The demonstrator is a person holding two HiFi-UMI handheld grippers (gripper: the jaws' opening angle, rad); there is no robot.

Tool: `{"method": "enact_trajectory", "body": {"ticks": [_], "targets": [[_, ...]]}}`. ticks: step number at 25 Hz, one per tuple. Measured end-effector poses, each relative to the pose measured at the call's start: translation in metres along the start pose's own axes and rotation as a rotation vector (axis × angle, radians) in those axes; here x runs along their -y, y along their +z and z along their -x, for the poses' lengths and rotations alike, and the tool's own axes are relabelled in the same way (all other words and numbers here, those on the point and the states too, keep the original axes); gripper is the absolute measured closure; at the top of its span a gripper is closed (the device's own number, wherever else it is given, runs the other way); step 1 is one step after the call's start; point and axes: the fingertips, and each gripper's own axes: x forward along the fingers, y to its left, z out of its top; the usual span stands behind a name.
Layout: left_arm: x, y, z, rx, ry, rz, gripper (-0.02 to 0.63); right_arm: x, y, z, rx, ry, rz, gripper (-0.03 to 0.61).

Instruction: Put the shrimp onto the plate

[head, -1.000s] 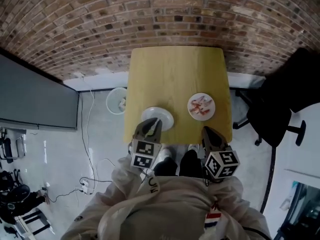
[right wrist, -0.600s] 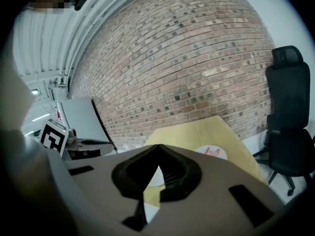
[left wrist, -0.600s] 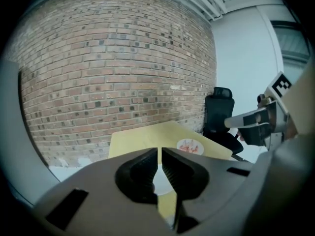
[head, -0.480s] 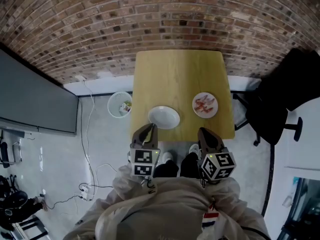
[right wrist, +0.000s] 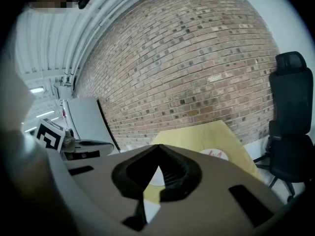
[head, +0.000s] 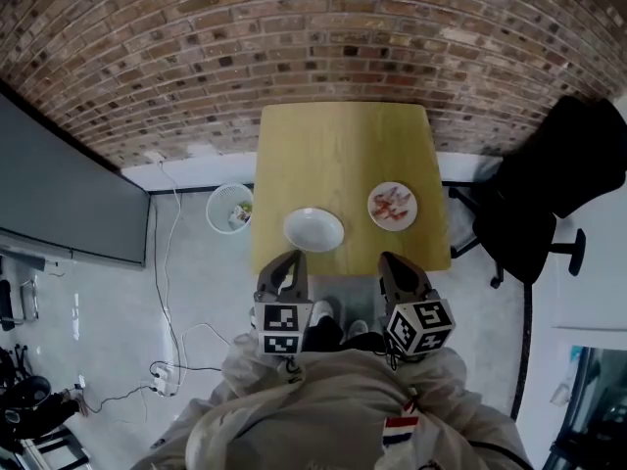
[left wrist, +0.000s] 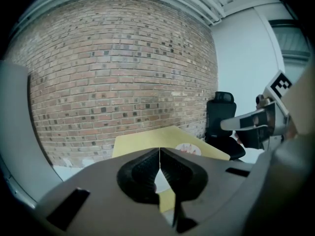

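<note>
On the yellow wooden table an empty white plate lies near the front left. A second plate with pink shrimp lies at the front right. Both grippers hang off the table's near edge, close to my body. The left gripper sits below the empty plate, the right gripper below the shrimp plate. In the left gripper view its jaws meet with nothing between them. The right gripper view shows the same: jaw tips touching, nothing held. The shrimp plate shows beyond them.
A black office chair stands right of the table. A white waste bin stands at its left side. A brick wall runs behind, a grey panel at the far left. Cables lie on the pale floor.
Both grippers have drawn back from the table toward my body. The left gripper, which was over the empty plate with jaws slightly apart, is now off the table edge and shut.
</note>
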Motion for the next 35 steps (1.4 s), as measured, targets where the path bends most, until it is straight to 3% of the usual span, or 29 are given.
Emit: {"method": "enact_trajectory", "body": {"ticks": [8,22,28,35], "targets": [[0.046,0.018,0.021,0.05,0.024,-0.04,0.601,0.009,0.003,0.042,0.044,0.035,0.016,0.555],[0.111,0.029,0.054,0.107,0.07,-0.083,0.601,0.04,0.001,0.112,0.134,0.007,-0.021,0.555],[0.112,0.044,0.054,0.122,0.06,-0.115,0.6,0.037,0.017,0.114,0.159,-0.004,-0.003,0.555],[0.091,0.049,0.056,0.136,0.043,-0.098,0.6,0.024,0.024,0.103,0.174,-0.009,0.013,0.555]]}}
